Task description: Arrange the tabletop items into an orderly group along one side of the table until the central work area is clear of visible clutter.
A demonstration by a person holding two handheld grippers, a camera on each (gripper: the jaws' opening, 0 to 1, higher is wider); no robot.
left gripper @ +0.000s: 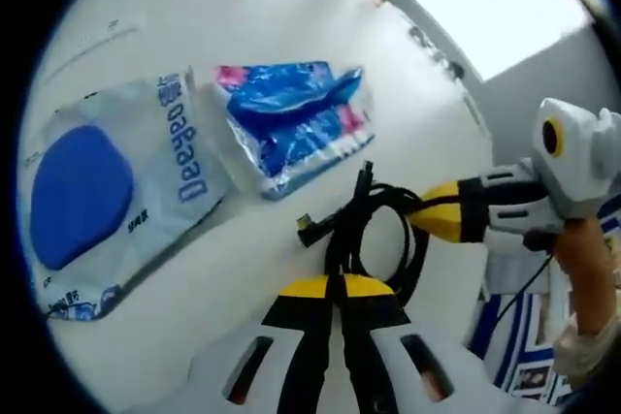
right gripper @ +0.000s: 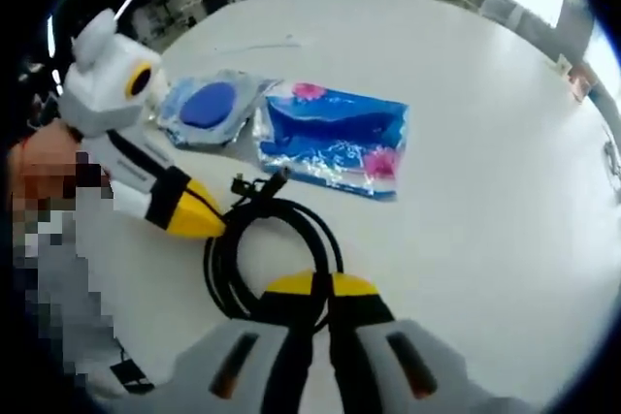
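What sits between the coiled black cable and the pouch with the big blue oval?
The crinkled blue packet lies between the black cable and the oval pouch, touching the pouch; both tongs' views show it.

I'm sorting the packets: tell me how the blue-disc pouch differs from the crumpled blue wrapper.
The blue-disc pouch is pale and translucent with one solid blue oval inside; the crumpled blue wrapper is bright blue with pink patches. The pouch lies fairly smooth; the wrapper is wrinkled and shiny. Both are plastic packets lying flat, side by side on the white table.
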